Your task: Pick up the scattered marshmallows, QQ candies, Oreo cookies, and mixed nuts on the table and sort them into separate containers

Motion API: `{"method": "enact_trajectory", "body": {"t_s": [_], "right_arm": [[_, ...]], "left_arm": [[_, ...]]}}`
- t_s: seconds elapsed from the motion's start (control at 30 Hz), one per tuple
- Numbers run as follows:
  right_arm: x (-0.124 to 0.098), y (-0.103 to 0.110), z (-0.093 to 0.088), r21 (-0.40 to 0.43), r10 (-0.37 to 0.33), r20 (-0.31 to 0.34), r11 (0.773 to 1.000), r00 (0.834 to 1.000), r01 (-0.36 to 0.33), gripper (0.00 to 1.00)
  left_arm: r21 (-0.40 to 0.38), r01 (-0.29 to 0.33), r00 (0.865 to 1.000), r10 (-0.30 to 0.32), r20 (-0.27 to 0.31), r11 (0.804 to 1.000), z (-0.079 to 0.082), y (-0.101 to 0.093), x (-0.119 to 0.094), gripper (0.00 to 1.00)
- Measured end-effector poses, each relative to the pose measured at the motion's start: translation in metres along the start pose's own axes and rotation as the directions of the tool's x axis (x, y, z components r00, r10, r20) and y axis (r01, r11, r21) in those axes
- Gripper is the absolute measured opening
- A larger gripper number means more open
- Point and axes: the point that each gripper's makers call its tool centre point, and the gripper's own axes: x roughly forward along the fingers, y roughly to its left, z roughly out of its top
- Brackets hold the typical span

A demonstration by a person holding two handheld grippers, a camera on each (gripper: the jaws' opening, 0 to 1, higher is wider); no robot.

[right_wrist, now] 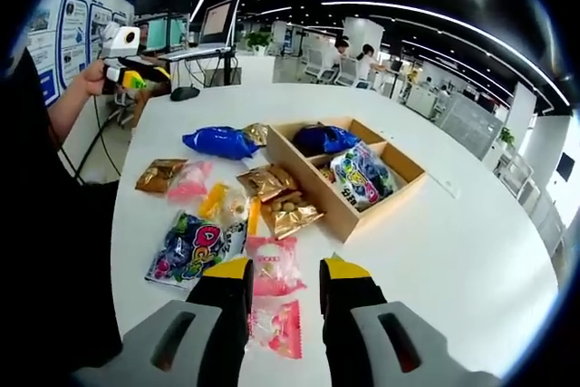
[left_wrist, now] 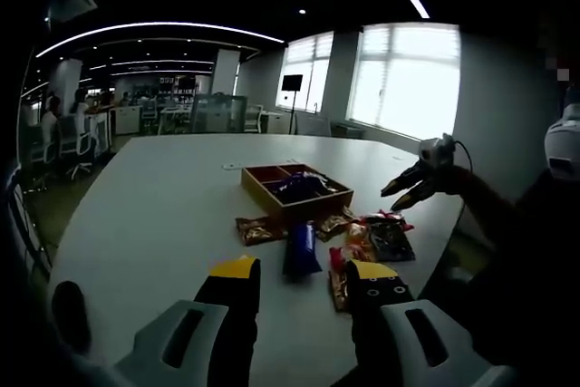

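Both grippers empty, jaws apart: right gripper (right_wrist: 284, 280) hangs over pink packets (right_wrist: 275, 269) on the worktop (right_wrist: 471, 251); left gripper (left_wrist: 304, 280) held back. Packets overlap beside the wooden tray (right_wrist: 358, 215), partly filled. Risk: a pinch grabs two kinds together, or slick wrap slips

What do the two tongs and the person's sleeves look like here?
Both the left tongs and the right tongs have black jaws with yellow tips on pale grey slotted bodies. A dark sleeve shows, and a thin cable hangs below the raised left tongs.
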Motion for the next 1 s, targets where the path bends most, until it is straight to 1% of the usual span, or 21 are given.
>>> {"method": "enact_trajectory", "body": {"t_s": [0.03,0.23,0.5,1.0], "right_arm": [[0.004,0.002,-0.001,-0.003,0.01,-0.009,1.0,1.0,-0.01,0.26],[0.009,0.003,-0.003,-0.005,0.021,-0.021,1.0,1.0,-0.021,0.26],[0.015,0.002,-0.006,-0.015,0.018,-0.039,1.0,0.999,-0.018,0.26],[0.028,0.003,-0.013,-0.025,0.034,-0.077,0.999,0.996,-0.036,0.26]], "left_arm": [[0.001,0.0,1.0,0.0,-0.001,1.0,0.0,0.0,0.0,0.43],[0.006,0.0,1.0,0.0,-0.007,1.0,-0.001,-0.001,0.0,0.43],[0.007,0.001,1.0,-0.001,-0.009,1.0,0.0,-0.002,0.0,0.43],[0.002,0.0,1.0,0.0,-0.008,1.0,-0.001,0.001,-0.003,0.43]]}}
